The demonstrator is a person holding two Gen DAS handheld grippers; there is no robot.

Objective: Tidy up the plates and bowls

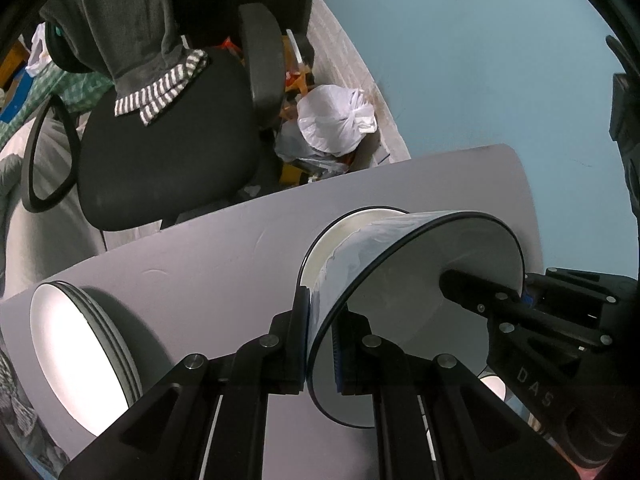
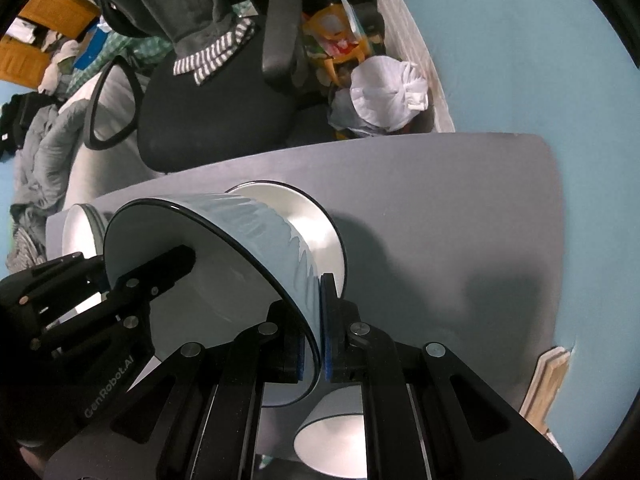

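A pale blue bowl (image 1: 400, 300) with a black rim and a white inside hangs tilted above the grey table (image 1: 200, 260). My left gripper (image 1: 320, 340) is shut on its near rim. My right gripper (image 1: 516, 294) is shut on the opposite rim, one finger inside the bowl. In the right wrist view the same blue bowl (image 2: 260, 224) sits in my right gripper (image 2: 320, 332), with my left gripper (image 2: 132, 276) clamped across from it. Just beyond it a white bowl (image 1: 352, 224) (image 2: 308, 220) rests on the table. A stack of white plates (image 1: 72, 352) (image 2: 80, 224) stands at the table's left end.
Another grey-and-white bowl (image 2: 332, 440) lies under my right gripper near the table's edge. Past the table's far edge stand a black office chair (image 1: 160, 152) draped with clothes and a white plastic bag (image 1: 336, 120) among clutter. The floor (image 1: 480, 60) is blue.
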